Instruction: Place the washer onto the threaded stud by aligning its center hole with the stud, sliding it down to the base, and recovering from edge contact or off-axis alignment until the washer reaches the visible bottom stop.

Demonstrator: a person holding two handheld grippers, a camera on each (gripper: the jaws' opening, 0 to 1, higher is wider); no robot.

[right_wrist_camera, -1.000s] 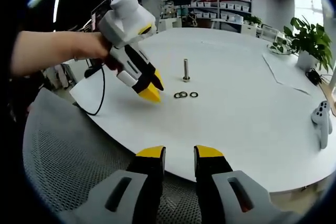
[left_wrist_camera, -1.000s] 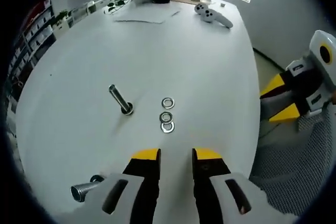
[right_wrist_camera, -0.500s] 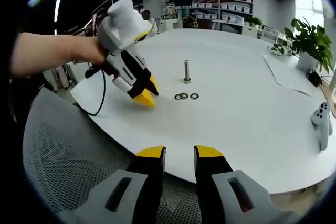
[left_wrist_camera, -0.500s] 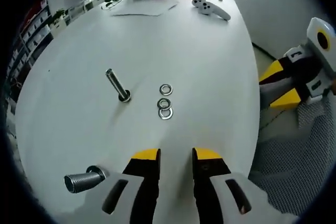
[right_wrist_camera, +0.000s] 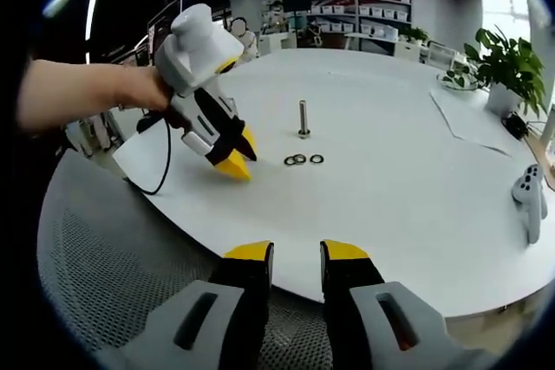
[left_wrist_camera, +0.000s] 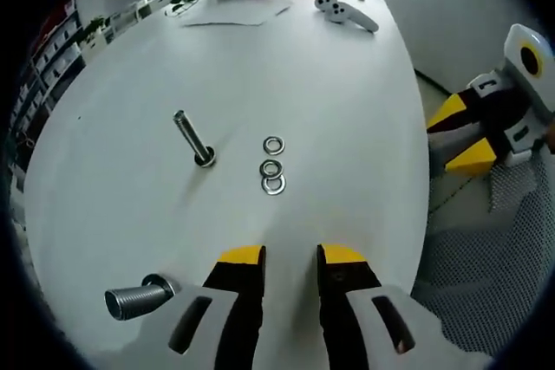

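Fingers of the left gripper [left_wrist_camera: 290, 257] and right gripper [right_wrist_camera: 297, 253] stand slightly parted, empty; washers [left_wrist_camera: 273, 165] lie beside the upright stud [left_wrist_camera: 192, 137] on the worktop [left_wrist_camera: 329, 110]. Pickup approach comes next.

In the left gripper view the left gripper [left_wrist_camera: 290, 256] rises from 6 o'clock, its yellow-tipped jaws parted by a narrow gap with nothing between them, and the right gripper [left_wrist_camera: 460, 134] enters at 3 o'clock, tips pointing toward 9 o'clock. In the right gripper view the right gripper [right_wrist_camera: 297, 253] likewise stands at 6 o'clock, jaws slightly apart and empty. There the left gripper [right_wrist_camera: 234, 155] sits at 10 o'clock, tips angled toward 5 o'clock, held by a hand [right_wrist_camera: 146, 91] on a bare forearm [right_wrist_camera: 65, 97] reaching in from 9 o'clock.
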